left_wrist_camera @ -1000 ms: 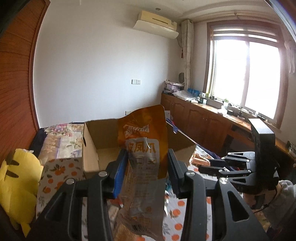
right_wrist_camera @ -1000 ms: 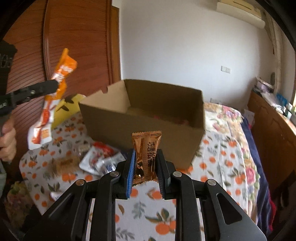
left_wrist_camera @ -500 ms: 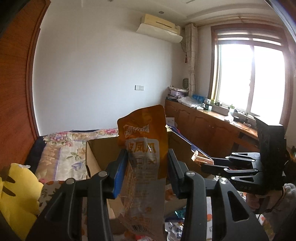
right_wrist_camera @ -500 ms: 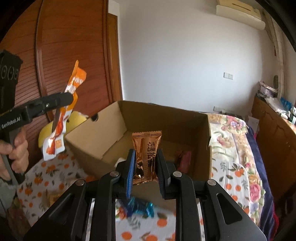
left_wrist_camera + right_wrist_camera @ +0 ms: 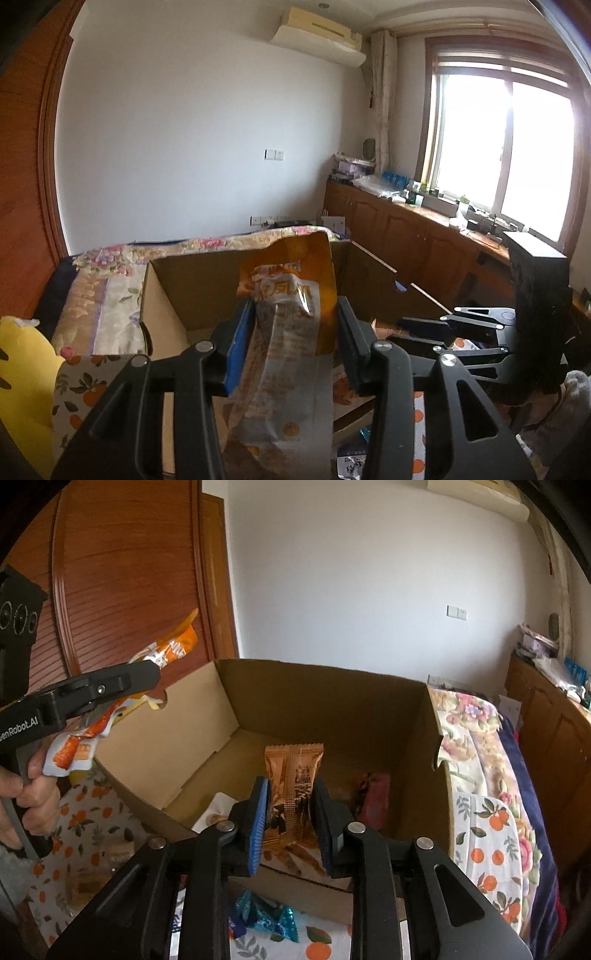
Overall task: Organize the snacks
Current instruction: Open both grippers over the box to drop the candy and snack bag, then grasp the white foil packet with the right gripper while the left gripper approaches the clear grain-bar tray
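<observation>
The orange snack packet [image 5: 291, 314] stands upright between the 2 fingers of the left tool [image 5: 295, 325], which is closed on its middle part; its top edge bends a little to the back. This packet hangs over the near edge of the open cardboard box [image 5: 173, 291], and from the right wrist view the same packet [image 5: 110, 709] is at the left side of the box [image 5: 332, 701], tilted. The right tool [image 5: 291, 812] is closed on a brown snack bar [image 5: 293, 786], which is upright and held over the inside of the box. On the box floor lie a red packet [image 5: 373, 794] and a white packet [image 5: 218, 808]. A blue wrapped candy [image 5: 266, 919] lies on the bed cover with orange print [image 5: 484, 834], just in front of the box.
</observation>
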The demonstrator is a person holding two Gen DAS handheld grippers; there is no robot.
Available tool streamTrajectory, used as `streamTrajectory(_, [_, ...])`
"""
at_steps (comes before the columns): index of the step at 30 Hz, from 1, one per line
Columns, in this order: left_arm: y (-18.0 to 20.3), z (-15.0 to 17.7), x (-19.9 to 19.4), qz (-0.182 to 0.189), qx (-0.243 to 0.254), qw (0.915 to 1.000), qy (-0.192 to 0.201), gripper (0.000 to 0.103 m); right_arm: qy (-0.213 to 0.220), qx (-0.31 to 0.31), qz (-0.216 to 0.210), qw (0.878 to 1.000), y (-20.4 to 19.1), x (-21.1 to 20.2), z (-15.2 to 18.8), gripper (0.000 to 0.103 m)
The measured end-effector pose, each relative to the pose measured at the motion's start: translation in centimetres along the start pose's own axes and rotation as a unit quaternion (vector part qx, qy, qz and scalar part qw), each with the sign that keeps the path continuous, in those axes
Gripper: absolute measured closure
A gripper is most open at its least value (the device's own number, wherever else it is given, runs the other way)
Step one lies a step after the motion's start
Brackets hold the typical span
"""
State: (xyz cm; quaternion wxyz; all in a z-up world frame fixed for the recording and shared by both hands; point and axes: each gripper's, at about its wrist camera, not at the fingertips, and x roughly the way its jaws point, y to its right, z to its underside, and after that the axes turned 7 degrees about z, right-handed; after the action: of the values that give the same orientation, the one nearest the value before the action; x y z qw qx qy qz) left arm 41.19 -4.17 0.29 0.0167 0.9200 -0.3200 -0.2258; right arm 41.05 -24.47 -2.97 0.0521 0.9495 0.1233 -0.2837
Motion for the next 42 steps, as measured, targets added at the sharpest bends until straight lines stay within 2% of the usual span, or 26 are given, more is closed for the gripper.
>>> streamTrajectory(2, [-0.1,0.1,0.3,-0.004,-0.004,1.0,-0.007,0.049,0.0,0.004,0.005,1.0,0.0,0.1,0.2,0.074])
streamTrajectory(3, [-0.1,0.1,0.3,-0.007,-0.005,0.9999,-0.01,0.049,0.0,0.007,0.007,1.0,0.1,0.2,0.2,0.07])
streamTrajectory(7, [0.3,0.3,0.4,-0.016,-0.001,0.9997,-0.018,0.045,0.0,0.005,0.008,1.0,0.0,-0.1,0.4,0.068])
streamTrajectory(15, [1.1,0.4,-1.0,-0.03,0.006,0.9993,-0.021,0.044,0.005,0.001,0.012,1.0,-0.4,-2.5,0.4,0.068])
streamTrajectory(26, [2.6,1.3,-6.3,-0.041,0.018,0.9987,-0.024,0.041,0.016,-0.006,0.026,1.0,-2.4,-9.4,0.8,0.067])
streamTrajectory(34, [2.8,4.2,-9.4,-0.045,0.017,0.9979,-0.042,0.038,0.001,-0.001,0.029,1.0,-5.2,-13.0,3.6,0.065])
streamTrajectory(42, [3.0,9.1,-11.2,-0.059,0.011,0.9953,-0.076,0.038,-0.031,0.003,0.014,0.999,-8.7,-13.8,7.8,0.063])
